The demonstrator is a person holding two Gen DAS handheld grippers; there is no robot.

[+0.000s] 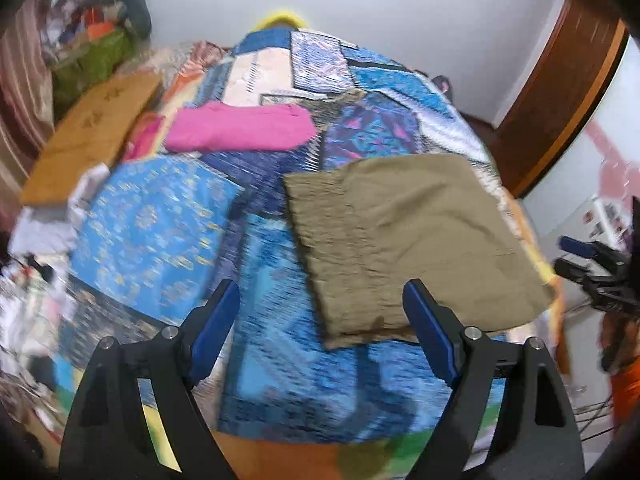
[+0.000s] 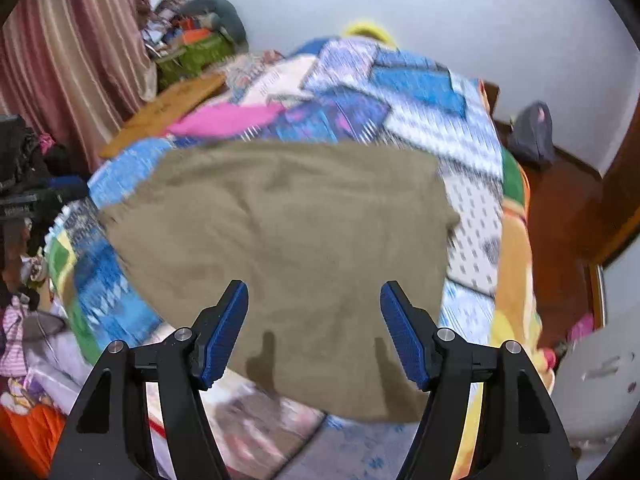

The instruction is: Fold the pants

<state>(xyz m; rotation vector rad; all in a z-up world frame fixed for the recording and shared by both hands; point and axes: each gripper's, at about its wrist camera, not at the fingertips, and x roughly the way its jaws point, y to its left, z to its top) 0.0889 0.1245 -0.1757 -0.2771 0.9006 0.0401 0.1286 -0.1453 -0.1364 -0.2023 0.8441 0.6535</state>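
Note:
The olive-khaki pants (image 1: 412, 240) lie folded into a rough rectangle on the patterned blue bedspread (image 1: 280, 360), towards the bed's right side. In the right wrist view the pants (image 2: 288, 248) fill the middle. My left gripper (image 1: 320, 292) is open and empty, held above the bed at the pants' near left corner. My right gripper (image 2: 314, 294) is open and empty, held above the pants' near edge. It also shows at the right edge of the left wrist view (image 1: 592, 264). Both views are motion-blurred.
A folded pink garment (image 1: 240, 128) lies further back on the bed. A wooden board (image 1: 92, 136) and a pile of clothes (image 1: 100, 32) stand at the left. The white wall (image 1: 400, 12) is behind the bed, with a wooden door frame (image 1: 560, 112) at the right.

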